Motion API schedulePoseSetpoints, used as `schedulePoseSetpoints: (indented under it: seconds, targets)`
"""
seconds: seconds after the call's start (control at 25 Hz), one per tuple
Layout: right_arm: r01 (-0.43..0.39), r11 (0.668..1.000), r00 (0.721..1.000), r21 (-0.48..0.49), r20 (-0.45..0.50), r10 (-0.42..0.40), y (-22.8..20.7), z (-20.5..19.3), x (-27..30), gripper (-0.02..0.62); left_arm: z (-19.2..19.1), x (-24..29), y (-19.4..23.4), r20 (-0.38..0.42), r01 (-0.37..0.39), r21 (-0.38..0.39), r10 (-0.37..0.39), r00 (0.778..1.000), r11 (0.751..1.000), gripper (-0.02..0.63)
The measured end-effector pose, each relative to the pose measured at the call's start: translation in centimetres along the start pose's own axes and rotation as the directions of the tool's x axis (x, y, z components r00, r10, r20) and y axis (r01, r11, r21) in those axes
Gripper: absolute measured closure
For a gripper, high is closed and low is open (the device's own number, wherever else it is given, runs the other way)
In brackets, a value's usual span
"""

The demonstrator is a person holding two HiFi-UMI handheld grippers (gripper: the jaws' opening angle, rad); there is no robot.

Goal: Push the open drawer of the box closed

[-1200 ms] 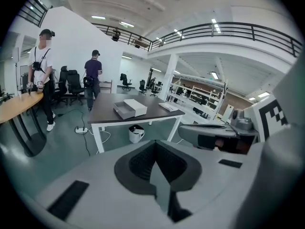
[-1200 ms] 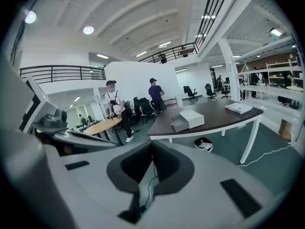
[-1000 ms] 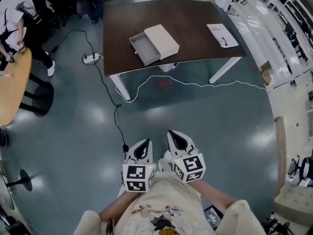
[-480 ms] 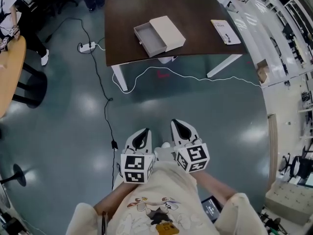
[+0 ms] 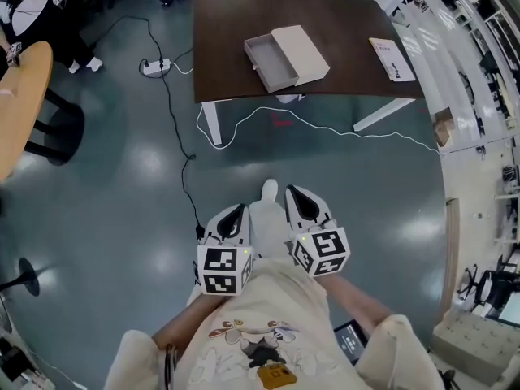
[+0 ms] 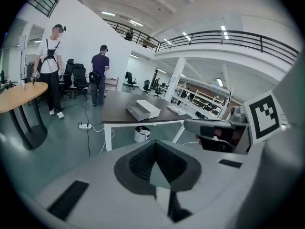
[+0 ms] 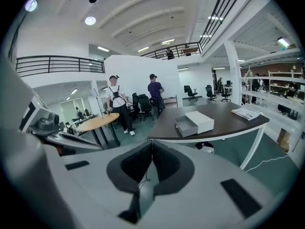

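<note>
A white box (image 5: 301, 54) lies on the dark brown table (image 5: 236, 23), far ahead of me. Its grey drawer (image 5: 269, 59) stands pulled out toward the table's front-left. The box (image 6: 144, 109) is small in the left gripper view; in the right gripper view the drawer (image 7: 186, 126) juts from the box (image 7: 200, 121). Both grippers are held low against my body, well short of the table. The left gripper (image 5: 231, 218) is shut with nothing in it, and so is the right gripper (image 5: 298, 202).
A booklet (image 5: 392, 58) lies at the table's right end. A white cable (image 5: 325, 128) and a black cable with a power strip (image 5: 156, 66) cross the floor before the table. A round wooden table (image 5: 20, 104) and people stand left; shelves (image 5: 455, 47) line the right.
I have stepped forward: the table and box sit a little nearer and further right in the head view, and a foot now shows between the grippers. Both grippers stay shut.
</note>
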State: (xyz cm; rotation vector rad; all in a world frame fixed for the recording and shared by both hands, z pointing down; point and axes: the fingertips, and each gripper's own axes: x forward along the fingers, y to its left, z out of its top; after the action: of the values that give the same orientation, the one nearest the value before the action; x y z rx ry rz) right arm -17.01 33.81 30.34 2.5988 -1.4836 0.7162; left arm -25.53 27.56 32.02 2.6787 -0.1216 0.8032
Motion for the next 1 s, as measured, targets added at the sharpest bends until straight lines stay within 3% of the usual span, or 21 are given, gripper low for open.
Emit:
schedulePoseSetpoints:
  seconds: [0.36,0.64,1.0]
  targets:
    - [-0.031,1.000,0.999,0.002,-0.016,0.031,-3.3,1.2,4.9,0.589,2.3,4.2,2.4,-0.007,-0.045,-0.021,0.045,0.999,0.999,0.601]
    - [-0.078,0.997,0.996,0.013,-0.036,0.079,-10.1,4.4,12.5,0.589,7.5,13.6,4.0,-0.032,-0.083,-0.041,0.082,0.996,0.996,0.600]
    - [-0.250,0.968,0.966,-0.028,-0.077,0.248,-18.7,9.5,21.8,0.588,15.7,26.1,3.9,-0.089,-0.142,0.061,0.147,0.985,0.988,0.600]
